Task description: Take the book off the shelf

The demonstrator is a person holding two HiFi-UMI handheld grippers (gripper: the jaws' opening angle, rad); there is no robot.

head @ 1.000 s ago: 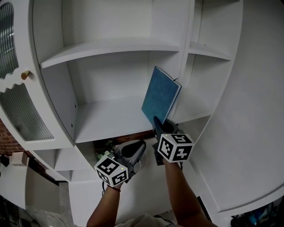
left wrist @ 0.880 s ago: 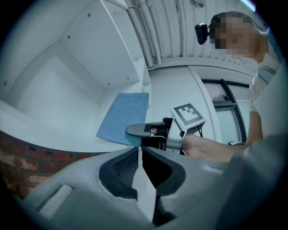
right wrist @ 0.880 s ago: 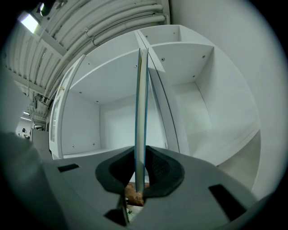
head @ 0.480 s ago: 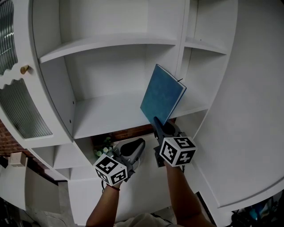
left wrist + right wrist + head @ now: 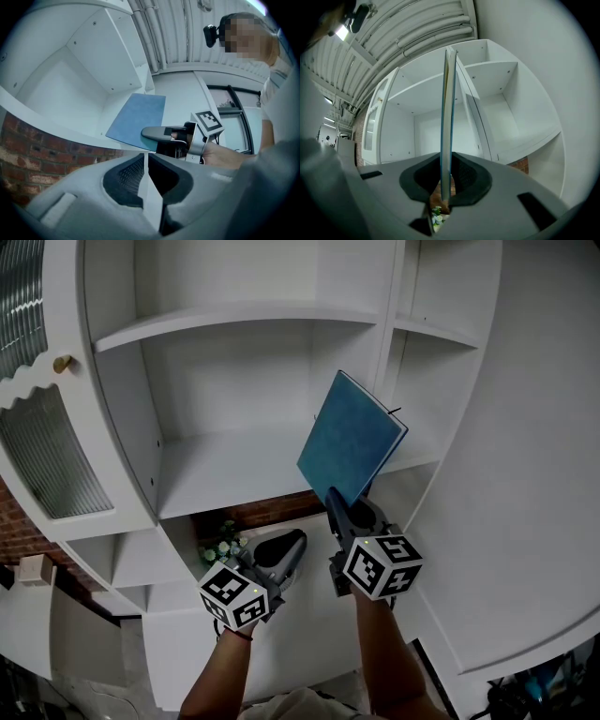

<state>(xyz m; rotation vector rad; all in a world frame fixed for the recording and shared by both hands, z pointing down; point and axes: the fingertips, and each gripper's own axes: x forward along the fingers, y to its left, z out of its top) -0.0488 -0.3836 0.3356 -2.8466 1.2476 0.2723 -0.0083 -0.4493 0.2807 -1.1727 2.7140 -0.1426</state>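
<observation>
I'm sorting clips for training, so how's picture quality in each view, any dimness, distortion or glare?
Head view: dim, underexposed, yet the book is sharp. Left gripper view: heavy fisheye, black corners, shelf edges bowed. Right gripper view: same fisheye, lamp glare upper left.

1. A white shelf unit [image 5: 122, 427] is filling the head view, its curved boards running from nine o'clock towards three o'clock.
2. The upper board [image 5: 234, 322] is spanning the wide bay at twelve o'clock, and the middle board [image 5: 234, 479] is lying below it, near the centre.
3. An upright divider [image 5: 387, 343] is separating that bay from a narrow bay at two o'clock, where a short top board [image 5: 442, 332] is sitting above a short lower board [image 5: 417, 458].
4. A ribbed glass door [image 5: 47, 465] with a round knob [image 5: 63, 363] is hanging at nine o'clock.
5. A small plant [image 5: 217, 549] with pale flowers is sitting in the opening under the middle board, at seven o'clock from it, with a brick back [image 5: 272, 512] showing behind.
</observation>
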